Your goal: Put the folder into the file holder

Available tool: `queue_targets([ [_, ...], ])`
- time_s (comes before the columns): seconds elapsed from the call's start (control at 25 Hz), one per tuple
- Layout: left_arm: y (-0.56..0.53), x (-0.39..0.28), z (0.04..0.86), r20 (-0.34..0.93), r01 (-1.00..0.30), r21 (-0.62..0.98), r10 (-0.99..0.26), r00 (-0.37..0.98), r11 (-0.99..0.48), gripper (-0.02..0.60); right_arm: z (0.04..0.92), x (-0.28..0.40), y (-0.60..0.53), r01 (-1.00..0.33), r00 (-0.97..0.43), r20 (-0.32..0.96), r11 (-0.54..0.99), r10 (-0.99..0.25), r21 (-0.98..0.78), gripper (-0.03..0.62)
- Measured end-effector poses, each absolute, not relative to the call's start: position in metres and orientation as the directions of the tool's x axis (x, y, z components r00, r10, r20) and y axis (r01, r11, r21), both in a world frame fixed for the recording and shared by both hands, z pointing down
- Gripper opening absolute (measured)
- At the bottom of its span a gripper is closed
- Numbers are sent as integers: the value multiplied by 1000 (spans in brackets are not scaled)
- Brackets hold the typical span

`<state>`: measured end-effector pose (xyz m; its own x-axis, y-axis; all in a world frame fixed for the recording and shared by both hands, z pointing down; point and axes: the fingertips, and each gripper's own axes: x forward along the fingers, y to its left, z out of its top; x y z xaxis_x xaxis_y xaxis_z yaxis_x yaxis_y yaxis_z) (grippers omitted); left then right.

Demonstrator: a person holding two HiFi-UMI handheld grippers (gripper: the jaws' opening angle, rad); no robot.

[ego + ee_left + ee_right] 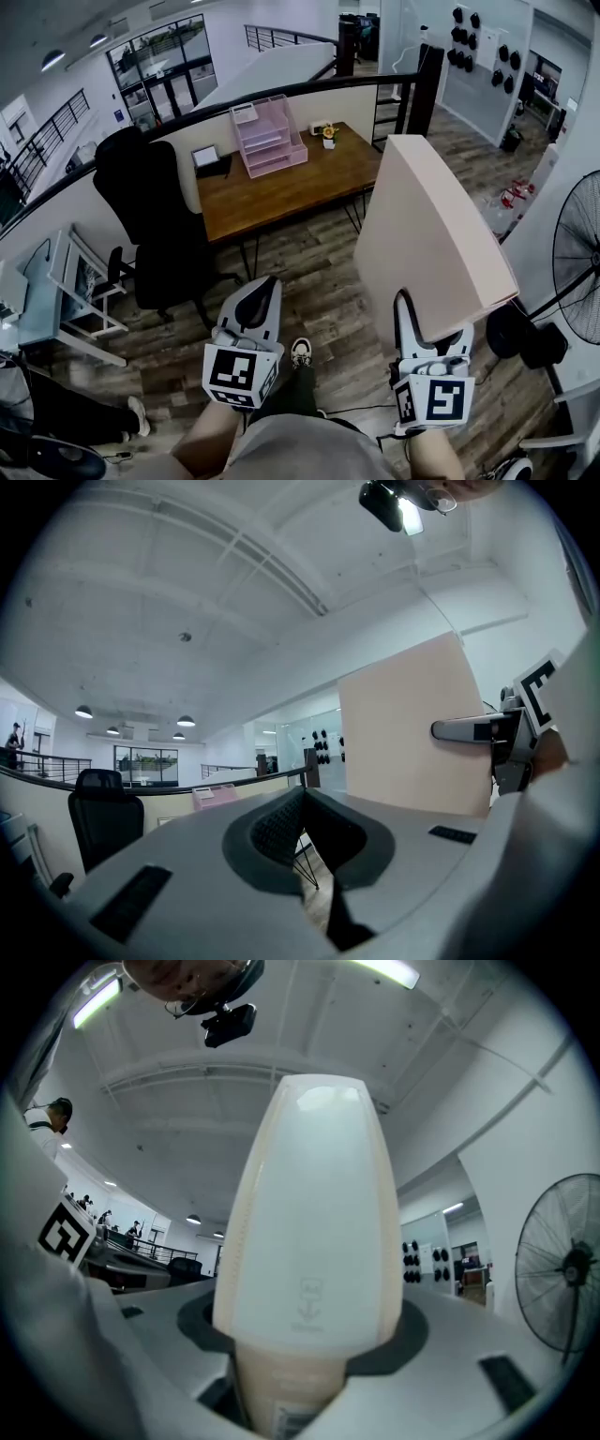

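A pale beige folder point(427, 244) is held up in the air at the right, with my right gripper point(412, 314) shut on its lower edge. In the right gripper view the folder point(309, 1232) fills the middle, clamped between the jaws. The left gripper view shows the folder point(408, 728) from the side. A pink file holder point(267, 139) stands at the back of the wooden desk point(281, 192), well ahead of both grippers; it is small in the left gripper view point(216, 796). My left gripper point(265, 286) hangs lower left of the folder, jaws together and holding nothing.
A black office chair point(150, 206) stands left of the desk. A small tablet point(206, 156) and a little flower pot point(328, 133) share the desk. A floor fan point(577, 258) is at the right, a white rack point(84, 291) at the left. Wooden floor lies between me and the desk.
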<state>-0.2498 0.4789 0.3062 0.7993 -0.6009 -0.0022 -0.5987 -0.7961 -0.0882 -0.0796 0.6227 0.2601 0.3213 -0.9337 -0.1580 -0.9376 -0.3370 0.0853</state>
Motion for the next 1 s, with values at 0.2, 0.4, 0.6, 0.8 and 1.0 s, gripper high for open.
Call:
queue_targets([
  [0.2, 452, -232, 318, -2, -594, -82, -596, 803, -800, 2, 273, -66, 598, -933, 327, -152, -344, -933, 104, 301],
  [0.4, 413, -209, 320, 1, -586, -80, -588, 809, -806, 2, 279, -45, 559, -936, 327, -130, -340, -936, 94, 301],
  [0.6, 353, -181, 327, 8, -578, -70, -580, 814, -813, 2, 284, -19, 498, -934, 334, -119, -345, -935, 90, 301],
  [0.8, 280, -157, 326, 29, -567, -63, -569, 822, -821, 2, 285, 4, 425, -934, 341, -94, -348, -936, 79, 302],
  [1.0, 197, -132, 330, 59, -550, -60, -553, 831, -833, 2, 288, 29, 339, -932, 351, -69, -356, -934, 74, 302],
])
